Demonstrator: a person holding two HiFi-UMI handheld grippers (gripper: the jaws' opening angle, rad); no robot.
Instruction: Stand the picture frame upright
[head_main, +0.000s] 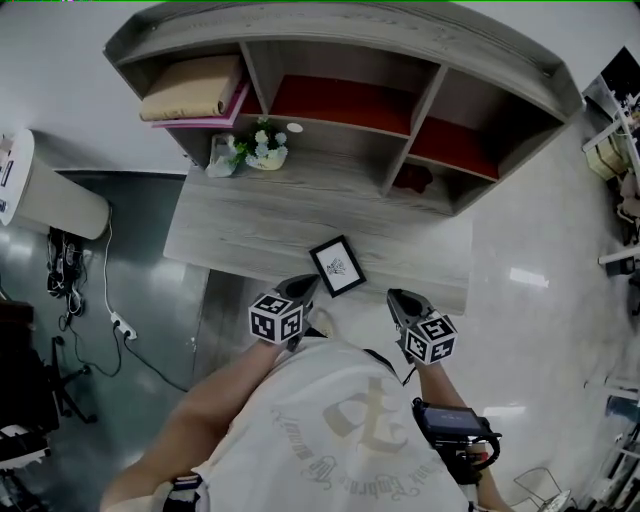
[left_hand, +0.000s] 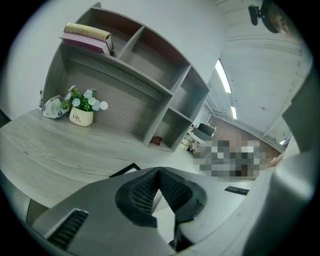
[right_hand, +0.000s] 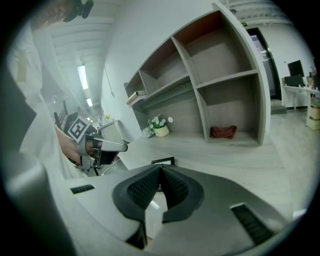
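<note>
A black picture frame (head_main: 337, 265) lies flat near the front edge of the grey wooden desk (head_main: 260, 215). In the left gripper view only a corner of the frame (left_hand: 125, 170) shows above the jaws; in the right gripper view its far edge (right_hand: 163, 161) peeks over them. My left gripper (head_main: 305, 287) hovers just left of the frame, shut and empty. My right gripper (head_main: 403, 298) hangs at the desk's front edge, right of the frame, shut with nothing between its pads. The left gripper (right_hand: 107, 146) also appears in the right gripper view.
A shelf unit (head_main: 400, 90) stands at the back of the desk, with a folded cloth and pink book (head_main: 195, 92) on top left. A small flower pot (head_main: 266, 150) and a wrapped packet (head_main: 221, 158) sit below it. A dark red object (head_main: 412, 178) lies in a lower cubby.
</note>
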